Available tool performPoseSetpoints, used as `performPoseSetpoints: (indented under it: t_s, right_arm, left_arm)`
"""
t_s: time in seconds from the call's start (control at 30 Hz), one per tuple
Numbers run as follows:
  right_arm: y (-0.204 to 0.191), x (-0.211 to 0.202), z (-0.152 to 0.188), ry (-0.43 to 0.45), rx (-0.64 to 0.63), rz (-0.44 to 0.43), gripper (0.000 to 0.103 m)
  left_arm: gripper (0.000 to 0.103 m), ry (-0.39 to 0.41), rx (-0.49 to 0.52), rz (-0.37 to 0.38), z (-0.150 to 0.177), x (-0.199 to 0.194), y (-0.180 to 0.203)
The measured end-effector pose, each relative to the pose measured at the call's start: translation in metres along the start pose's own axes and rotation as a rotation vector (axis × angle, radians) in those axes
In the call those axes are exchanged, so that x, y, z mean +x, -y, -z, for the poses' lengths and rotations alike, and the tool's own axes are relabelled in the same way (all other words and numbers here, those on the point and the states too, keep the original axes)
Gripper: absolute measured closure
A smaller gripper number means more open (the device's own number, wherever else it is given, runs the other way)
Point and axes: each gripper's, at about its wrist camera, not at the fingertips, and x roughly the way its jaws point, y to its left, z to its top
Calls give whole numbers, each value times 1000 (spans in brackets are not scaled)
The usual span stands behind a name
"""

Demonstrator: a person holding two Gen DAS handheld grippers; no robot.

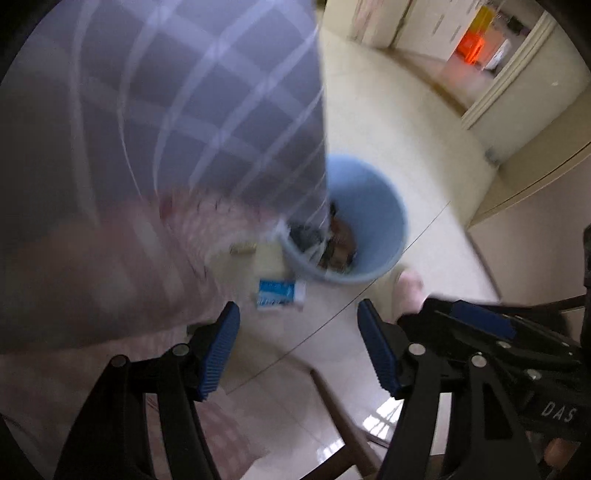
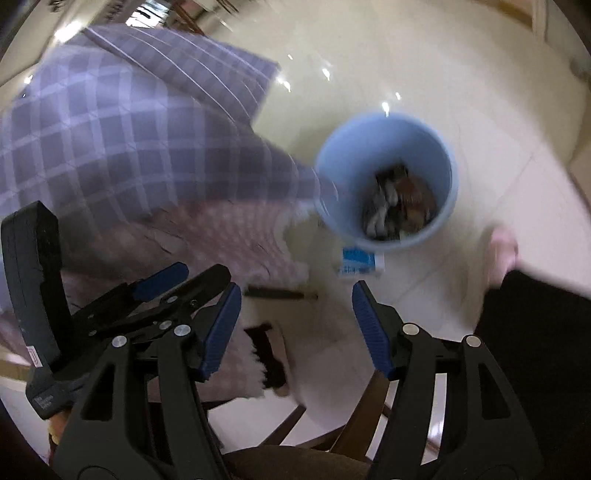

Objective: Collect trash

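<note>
Glossy cream tiled floor [image 2: 369,55], purple checked bedding [image 2: 110,129], cream cabinets [image 1: 424,22].

The bin [image 2: 388,125] ahead of the tongs is light blue. The checked blanket [image 2: 110,129] is purple with white lines. The floor [image 2: 369,55] is cream.

left claw [image 1: 298,345] | black frame | blue ribbed pads | silver rivets

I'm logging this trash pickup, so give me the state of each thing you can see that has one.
Round light-blue plastic bin: upright on the floor, open-topped, partly filled with trash.
Blue-and-white paper packet: lying on the floor beside the bin, not picked up.
Left hand-held gripper: open, nothing between its pads.
Right hand-held gripper: open, nothing between its pads.
Purple checked quilt: draped, hanging near the bin.
</note>
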Motion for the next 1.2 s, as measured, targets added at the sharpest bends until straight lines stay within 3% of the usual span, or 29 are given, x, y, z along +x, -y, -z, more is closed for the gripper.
performPoseSetpoints:
  t_s: [0.2,0.3,0.4,0.63,0.73,0.9,1.03,1.2]
  right_arm:
    - [52,73,17,-147,244,-21,41]
    - [94,111,25,-220,465,-51,40]
    - [125,139,39,-262,658,-87,38]
    - [182,216,75,-283,1094,-168,35]
    - [193,254,82,-269,1191,-201,35]
    - [215,297,82,-223,1296,-236,35]
    - [230,334,87,-191,1383,-247,35]
    - [239,373,80,-169,1426,-259,35]
  left_arm:
    - [38,-129,-26,-25,16,72,-13]
    - [38,-176,-28,-10,22,107,-16]
    - [38,-221,-10,-49,26,144,-17]
    - [38,-226,99,-157,18,223,-21]
    - [38,-230,120,-134,16,257,-29]
    - [38,-223,-24,-161,12,305,-60]
    - [38,-186,-254,-162,0,331,-88]
    - [38,-120,-436,-166,-14,363,-112]
